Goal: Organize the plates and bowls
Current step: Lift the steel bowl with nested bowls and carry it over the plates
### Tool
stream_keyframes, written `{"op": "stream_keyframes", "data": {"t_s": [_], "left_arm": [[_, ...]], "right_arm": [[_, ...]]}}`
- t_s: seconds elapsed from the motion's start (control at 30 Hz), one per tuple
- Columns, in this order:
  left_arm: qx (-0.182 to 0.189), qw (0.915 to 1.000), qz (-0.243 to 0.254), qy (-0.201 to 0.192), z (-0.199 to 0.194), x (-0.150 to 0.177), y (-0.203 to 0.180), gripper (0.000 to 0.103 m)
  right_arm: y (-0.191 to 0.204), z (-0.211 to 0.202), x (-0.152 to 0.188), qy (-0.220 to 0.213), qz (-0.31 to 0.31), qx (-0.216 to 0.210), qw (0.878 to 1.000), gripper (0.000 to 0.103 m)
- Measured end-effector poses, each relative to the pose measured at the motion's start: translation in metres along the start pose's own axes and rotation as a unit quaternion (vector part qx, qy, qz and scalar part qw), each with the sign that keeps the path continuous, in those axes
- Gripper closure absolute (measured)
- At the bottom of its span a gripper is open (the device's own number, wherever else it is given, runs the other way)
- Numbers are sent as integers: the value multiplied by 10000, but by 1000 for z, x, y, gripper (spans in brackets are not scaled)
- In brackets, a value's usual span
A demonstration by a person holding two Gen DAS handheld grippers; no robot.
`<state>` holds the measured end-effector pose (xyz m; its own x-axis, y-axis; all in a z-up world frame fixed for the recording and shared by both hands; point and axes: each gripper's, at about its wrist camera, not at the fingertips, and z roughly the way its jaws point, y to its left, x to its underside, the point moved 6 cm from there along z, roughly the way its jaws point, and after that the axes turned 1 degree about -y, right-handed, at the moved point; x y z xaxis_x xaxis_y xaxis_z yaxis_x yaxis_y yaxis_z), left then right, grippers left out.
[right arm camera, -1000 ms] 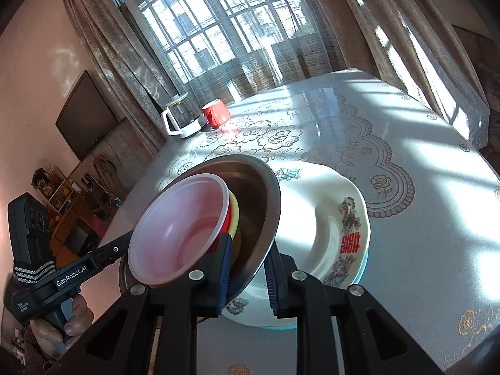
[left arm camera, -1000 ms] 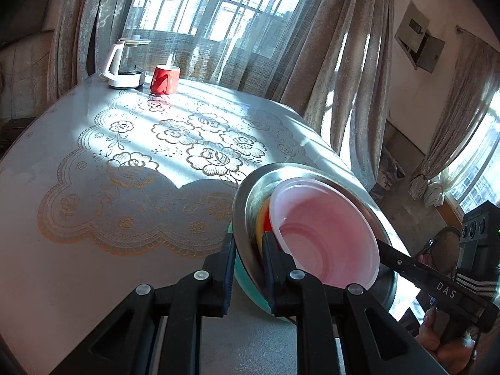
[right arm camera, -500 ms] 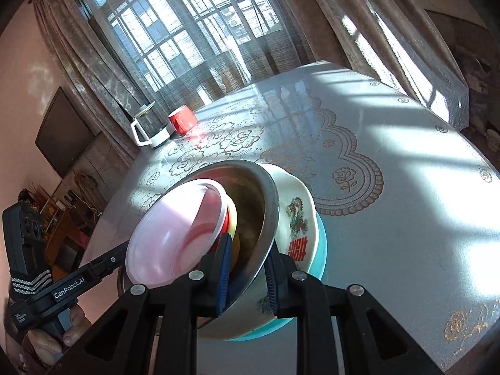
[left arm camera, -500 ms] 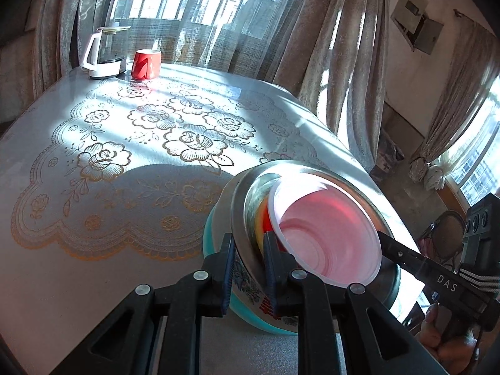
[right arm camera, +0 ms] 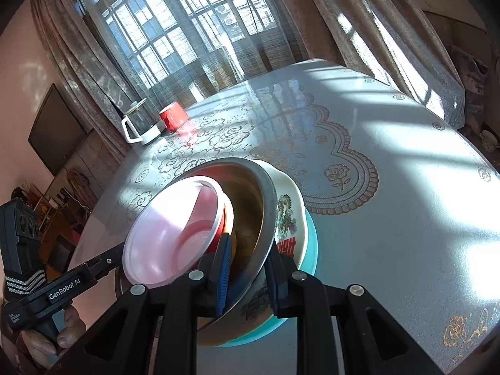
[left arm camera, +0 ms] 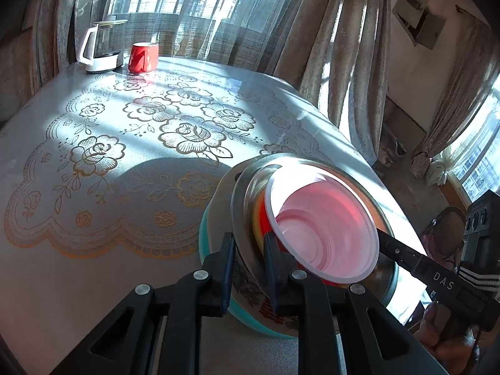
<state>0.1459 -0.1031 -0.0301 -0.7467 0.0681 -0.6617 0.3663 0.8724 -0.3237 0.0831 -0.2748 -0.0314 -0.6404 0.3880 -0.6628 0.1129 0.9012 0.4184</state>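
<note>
1. Sunlit table (left arm camera: 78,275) under a lace-pattern cover; kettle (left arm camera: 101,47) and red mug (left arm camera: 143,57) far ahead of both grippers
2. Left gripper (left arm camera: 248,268) clamped narrowly on the near rim of the steel bowl (left arm camera: 240,206); right gripper (right arm camera: 247,268) clamped likewise on the opposite rim
3. Steel bowl, with pink bowl (left arm camera: 325,225) nested inside, sits between the grippers, over the patterned plate (right arm camera: 289,218) directly beneath; seating not confirmed
4. Judgement: release follows, both hands equally near

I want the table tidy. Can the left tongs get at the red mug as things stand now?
Probably not yet. The left tongs are shut on the steel bowl rim, sharing its weight with the right tongs. The red mug stands far across the table, beside the kettle, with nothing between.
</note>
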Motion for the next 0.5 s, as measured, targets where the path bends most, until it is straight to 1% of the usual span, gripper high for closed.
{"op": "stream_keyframes", "data": {"t_s": [0.2,0.27,0.5], "left_arm": [[28,9999,-78,71,0,1,1,84],[-7,10000,-36,64,1,1,0,84],[-47,9999,-32,102,-1,2,-1,83]], "right_arm": [[0,-1,2,31,17,-12,10000,84],[-1,-1,2,39,15,-16,10000,84],[-1,-4,4,119,122,-137,9998,81]]}}
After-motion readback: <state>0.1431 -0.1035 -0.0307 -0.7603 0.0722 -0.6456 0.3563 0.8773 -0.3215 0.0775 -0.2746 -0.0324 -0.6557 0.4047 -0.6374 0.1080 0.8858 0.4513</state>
